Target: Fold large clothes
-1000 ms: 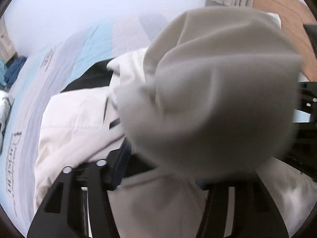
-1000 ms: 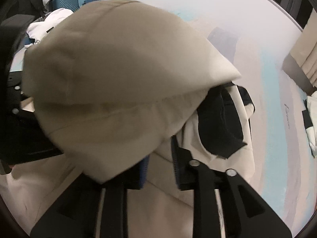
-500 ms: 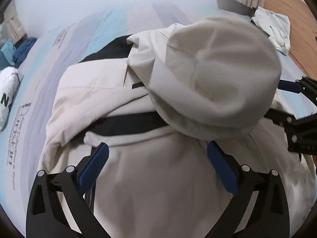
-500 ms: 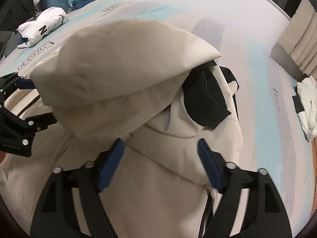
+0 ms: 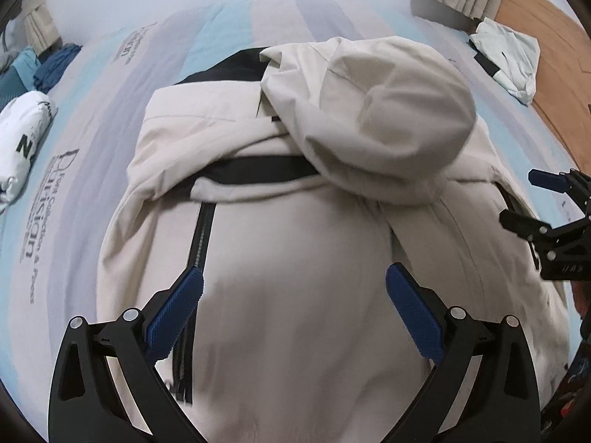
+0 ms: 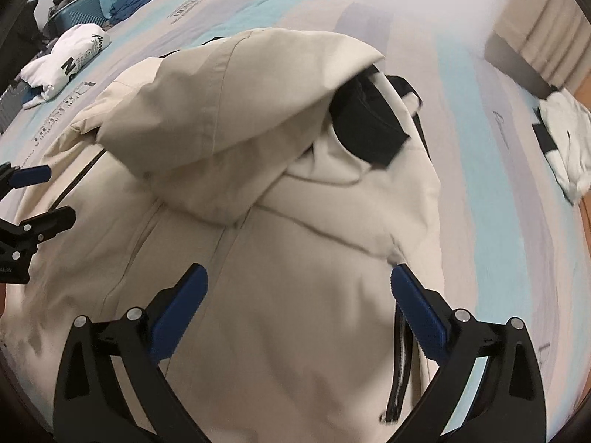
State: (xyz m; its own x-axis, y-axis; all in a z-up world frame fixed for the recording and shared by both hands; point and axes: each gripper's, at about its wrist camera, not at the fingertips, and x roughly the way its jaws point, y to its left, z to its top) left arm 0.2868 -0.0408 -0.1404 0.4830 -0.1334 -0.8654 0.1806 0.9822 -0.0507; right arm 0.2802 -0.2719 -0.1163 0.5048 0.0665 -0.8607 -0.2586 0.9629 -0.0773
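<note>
Striped bed (image 5: 229, 29) with the big beige jacket (image 5: 295, 258) lying across it, hood (image 6: 236, 118) flopped over its back. Left gripper (image 5: 293, 310) spread wide, holding nothing; right gripper (image 6: 299, 306) is opening, nothing between its jaws either.

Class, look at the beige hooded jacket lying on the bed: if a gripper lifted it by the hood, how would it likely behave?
The jacket would probably sag and unfold, since its hood already slumps in soft creases. It looks bulky and layered, so likely heavyish for one pinch. The smooth shell fabric may slip between the pads, so a deep grip seems wise.
</note>
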